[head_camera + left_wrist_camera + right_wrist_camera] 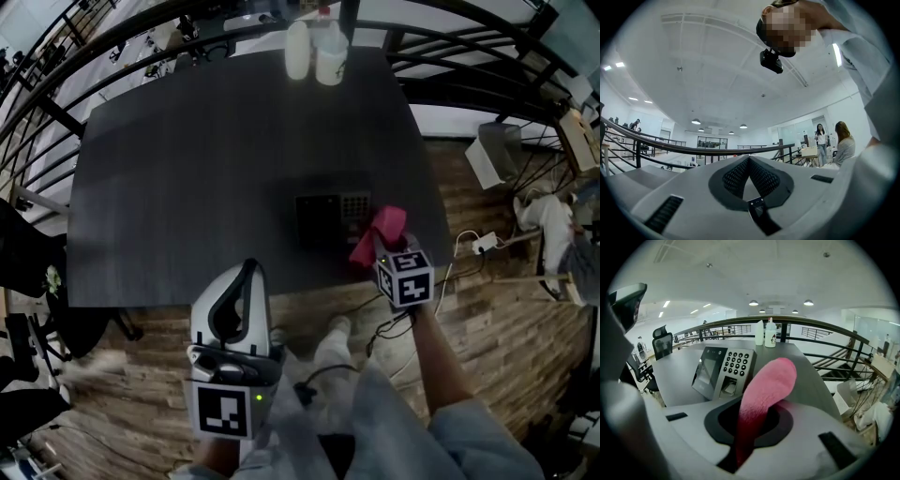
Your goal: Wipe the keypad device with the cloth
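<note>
Our right hand-held gripper (749,430) has its jaws squeezed tight on a soft pink cloth (767,383). The cloth sticks out past the jaws like a fat tongue and bends over at the top. From the head view, the cloth (379,235) hangs by the right edge of the flat dark keypad device with a small screen and round buttons (330,219). The right gripper view shows the keypad device (723,372) lying in front of the cloth and a little to the left. It looks like the cloth is not touching it, but we cannot be sure.

Our left hand-held gripper (246,281) is low, close to our body and off the big dark surface (187,178). Its jaws (749,160) are pressed together at the tips with nothing in them, and it looks up at the ceiling.

Two white bottles (315,52) stand at the far edge, well away.

We think the step in hand is bringing the cloth to the keypad device, and the wiping has not begun. Next we would need to lower the cloth flat onto the buttons and screen and rub it side to side. The device may slide, so our left hand-held gripper might need to hold it.
</note>
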Motion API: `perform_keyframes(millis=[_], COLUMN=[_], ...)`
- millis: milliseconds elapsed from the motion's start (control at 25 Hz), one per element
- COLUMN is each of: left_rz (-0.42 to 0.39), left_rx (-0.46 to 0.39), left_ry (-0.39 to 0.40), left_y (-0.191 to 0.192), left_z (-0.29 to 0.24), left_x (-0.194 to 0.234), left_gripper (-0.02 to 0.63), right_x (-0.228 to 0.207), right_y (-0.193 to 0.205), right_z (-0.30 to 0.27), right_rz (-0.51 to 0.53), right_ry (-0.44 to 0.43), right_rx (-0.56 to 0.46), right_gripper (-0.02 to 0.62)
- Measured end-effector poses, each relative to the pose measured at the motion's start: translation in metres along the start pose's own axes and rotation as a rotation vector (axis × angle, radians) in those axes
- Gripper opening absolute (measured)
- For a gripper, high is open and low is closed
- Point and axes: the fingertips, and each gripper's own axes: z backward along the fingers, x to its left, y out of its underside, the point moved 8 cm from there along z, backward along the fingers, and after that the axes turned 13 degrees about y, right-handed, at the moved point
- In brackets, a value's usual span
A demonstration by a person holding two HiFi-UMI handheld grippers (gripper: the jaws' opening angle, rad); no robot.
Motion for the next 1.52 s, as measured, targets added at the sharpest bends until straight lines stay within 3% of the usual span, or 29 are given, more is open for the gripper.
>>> perform_keyframes(millis=[440, 1080, 1520], left_rz=[-0.012, -0.038, -0.070], left_rx=[-0.009, -0.038, -0.064], left_ry=[0.028, 0.089, 0.115], left_y=[-0.002, -0.016, -0.028], left_z=[-0.007, -0.021, -0.026], left_x=[-0.005, -0.015, -0.024], left_gripper=[0.008, 0.008, 0.008], right_x=[0.013, 0.013, 0.015], right_y=[0.009, -0.034, -0.060], right_z=[0.031, 0.102, 0.149], right_rz=[-0.004, -0.062, -0.058], right_ry=[-0.050, 0.036, 0.030], right_rx=[-0.036, -0.270, -0.435], right_gripper=[0.029, 0.029, 0.028])
